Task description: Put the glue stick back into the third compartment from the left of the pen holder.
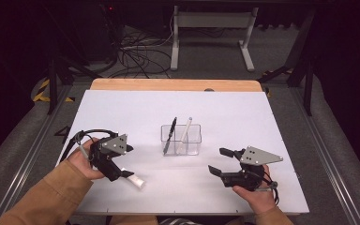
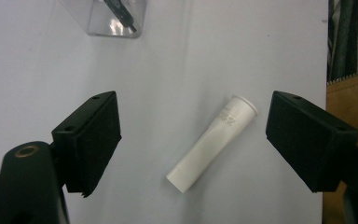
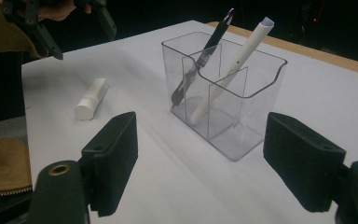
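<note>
A short white tube (image 2: 212, 142) lies flat on the white table sheet (image 1: 122, 117), between the wide-apart jaws of my left gripper (image 2: 191, 116); neither pad touches it. From above, the left gripper (image 1: 124, 161) hovers at the front left with the tube (image 1: 136, 180) just beyond its lower jaw. My right gripper (image 1: 220, 161) stands open at the front right, nothing between its jaws, and faces a clear two-compartment holder (image 1: 192, 140). A black pen (image 1: 170, 135) leans in one compartment, a white pen (image 1: 184, 133) in the other.
In the right gripper view (image 3: 200, 140), the holder (image 3: 261, 93) stands close ahead with the black pen (image 3: 205, 56) and white pen (image 3: 242, 51), the tube (image 3: 92, 99) to its left. A wooden edge (image 1: 176, 85) borders the table's far side.
</note>
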Tool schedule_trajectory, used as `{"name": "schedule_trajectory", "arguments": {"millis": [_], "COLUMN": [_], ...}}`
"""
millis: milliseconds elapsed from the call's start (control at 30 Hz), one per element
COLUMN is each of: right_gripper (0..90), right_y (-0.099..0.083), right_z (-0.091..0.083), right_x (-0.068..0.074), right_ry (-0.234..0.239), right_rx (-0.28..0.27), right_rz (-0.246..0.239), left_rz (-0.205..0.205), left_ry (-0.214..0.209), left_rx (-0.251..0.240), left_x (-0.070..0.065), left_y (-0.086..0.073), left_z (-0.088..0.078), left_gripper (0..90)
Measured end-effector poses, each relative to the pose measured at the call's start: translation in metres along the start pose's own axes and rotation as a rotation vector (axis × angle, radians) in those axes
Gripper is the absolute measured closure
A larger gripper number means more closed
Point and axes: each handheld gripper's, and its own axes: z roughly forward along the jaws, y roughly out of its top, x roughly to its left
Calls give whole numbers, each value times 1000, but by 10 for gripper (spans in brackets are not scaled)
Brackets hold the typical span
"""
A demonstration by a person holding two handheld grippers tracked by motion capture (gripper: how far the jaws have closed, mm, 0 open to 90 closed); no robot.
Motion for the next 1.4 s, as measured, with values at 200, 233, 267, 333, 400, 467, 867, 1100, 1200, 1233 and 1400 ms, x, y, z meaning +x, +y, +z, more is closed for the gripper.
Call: {"name": "schedule_trajectory", "arguments": {"millis": [200,233,267,333,400,467,867,1100,1200,1233,1400], "right_gripper": [270,270,270,270,270,270,270,268,266,263,262], "right_y": [0,0,0,0,0,0,-1,-1,-1,-1,-2], "right_z": [-1,-1,-1,-1,-1,-1,-1,0,0,0,0], "right_x": [-1,-1,-1,-2,-2,-2,-3,-3,-3,-3,-4], "right_ry": [4,7,9,11,13,13,25,28,28,31,33], "right_rx": [-3,-2,-1,0,-1,-2,2,4,6,7,8], "right_rz": [5,7,10,10,11,15,26,27,29,33,36], "left_rz": [18,20,21,19,28,42,91,127,144,149,176], "left_ry": [-23,-28,-33,-47,-60,-68,-101,-95,-101,-101,-107], "left_rx": [59,68,74,94,117,142,228,262,274,276,291], "left_x": [2,2,3,3,2,2,1,-1,-2,-2,-4], "left_y": [-5,-6,-7,-9,-10,-9,-8,-7,-6,-6,-6], "left_z": [8,9,12,16,21,25,42,50,53,54,58], "left_gripper": [223,231,237,251,265,284,400,436,449,453,466]}}
